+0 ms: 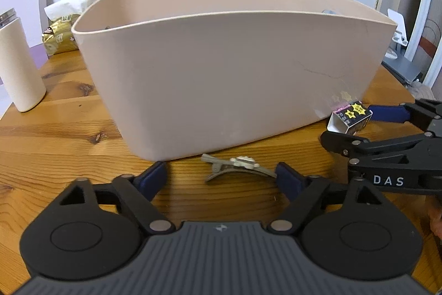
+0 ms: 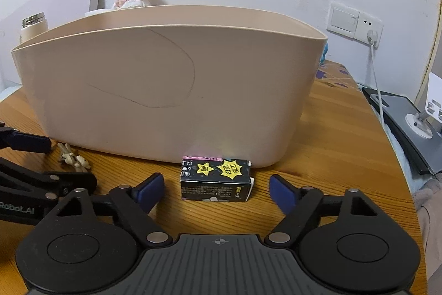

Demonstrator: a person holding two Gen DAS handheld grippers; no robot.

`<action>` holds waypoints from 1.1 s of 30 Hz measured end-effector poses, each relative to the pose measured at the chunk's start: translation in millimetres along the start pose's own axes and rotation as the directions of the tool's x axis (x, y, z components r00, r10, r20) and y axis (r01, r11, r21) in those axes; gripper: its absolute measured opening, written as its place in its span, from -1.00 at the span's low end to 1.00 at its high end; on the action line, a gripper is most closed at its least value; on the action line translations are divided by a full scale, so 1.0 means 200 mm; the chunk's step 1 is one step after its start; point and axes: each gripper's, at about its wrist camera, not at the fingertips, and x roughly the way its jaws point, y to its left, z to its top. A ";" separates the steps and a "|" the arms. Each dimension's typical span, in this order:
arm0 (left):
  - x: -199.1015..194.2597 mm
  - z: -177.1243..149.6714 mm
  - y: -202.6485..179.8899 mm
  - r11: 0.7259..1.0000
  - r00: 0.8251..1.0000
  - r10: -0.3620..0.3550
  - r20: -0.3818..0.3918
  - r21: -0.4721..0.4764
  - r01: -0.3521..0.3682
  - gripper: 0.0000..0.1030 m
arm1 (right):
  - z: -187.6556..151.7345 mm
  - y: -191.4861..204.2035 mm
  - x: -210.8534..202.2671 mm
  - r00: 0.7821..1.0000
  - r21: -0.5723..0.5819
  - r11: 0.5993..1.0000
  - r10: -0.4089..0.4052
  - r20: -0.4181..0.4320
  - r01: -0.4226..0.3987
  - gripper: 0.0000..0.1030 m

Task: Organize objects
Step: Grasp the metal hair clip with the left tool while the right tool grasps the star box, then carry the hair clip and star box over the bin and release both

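Beige plastic bin (image 1: 221,68) stands on my wooden table (image 1: 69,134), interior hidden from both views, so I can't tell what it holds. My right gripper (image 2: 215,191), jaws wide and empty, brackets the small black box (image 2: 215,180), its long axis crosswise. My left gripper (image 1: 221,177), equally spread and empty, frames the hair clip (image 1: 237,166), also lying crosswise, against the bin's foot.
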 end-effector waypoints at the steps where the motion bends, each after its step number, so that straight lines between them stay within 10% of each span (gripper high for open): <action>1: -0.01 0.00 -0.01 1.000 1.000 -0.005 0.004 0.004 0.005 0.41 | 0.00 0.00 0.00 1.000 0.004 1.000 0.006 0.000 -0.006 0.55; 9: -0.04 -0.01 -0.04 1.000 1.000 -0.026 0.000 0.014 0.026 0.14 | 0.01 0.03 -0.03 1.000 -0.010 1.000 0.019 -0.005 -0.019 -0.08; 33: -0.42 0.02 0.03 0.999 0.994 -0.041 0.099 0.026 0.038 0.14 | 0.04 0.05 -0.48 0.987 -0.042 0.999 -0.024 0.160 0.031 -0.10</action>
